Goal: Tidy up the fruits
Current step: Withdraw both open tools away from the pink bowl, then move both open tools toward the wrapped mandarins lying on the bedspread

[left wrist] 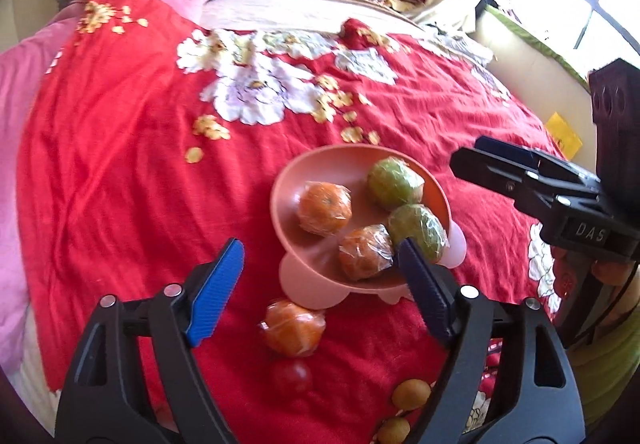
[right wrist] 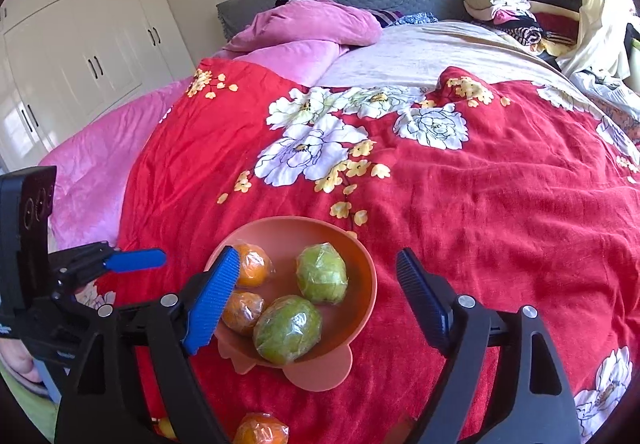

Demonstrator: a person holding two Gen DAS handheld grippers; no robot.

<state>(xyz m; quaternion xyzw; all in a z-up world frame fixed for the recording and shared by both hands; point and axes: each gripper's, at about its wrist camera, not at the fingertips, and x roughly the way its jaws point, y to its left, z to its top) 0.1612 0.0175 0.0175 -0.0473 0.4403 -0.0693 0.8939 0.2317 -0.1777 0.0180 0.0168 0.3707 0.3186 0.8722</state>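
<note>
A pink footed bowl [left wrist: 304,180] [right wrist: 360,264] stands on the red flowered bedspread. It holds two wrapped oranges [left wrist: 325,207] [left wrist: 365,252] and two wrapped green fruits [left wrist: 394,183] [left wrist: 418,230]. Another wrapped orange [left wrist: 294,327] [right wrist: 262,430] lies on the bedspread in front of the bowl, with a small red fruit [left wrist: 292,376] and two small tan fruits [left wrist: 411,394] nearby. My left gripper [left wrist: 320,272] is open and empty above the loose orange. My right gripper [right wrist: 316,276] is open and empty over the bowl; it also shows in the left wrist view [left wrist: 492,160].
The bedspread [right wrist: 460,224] covers most of the bed. Pink quilts [right wrist: 312,28] lie at the head and left side. Folded clothes [right wrist: 516,12] are stacked at the far right corner. White wardrobes [right wrist: 80,44] stand to the left.
</note>
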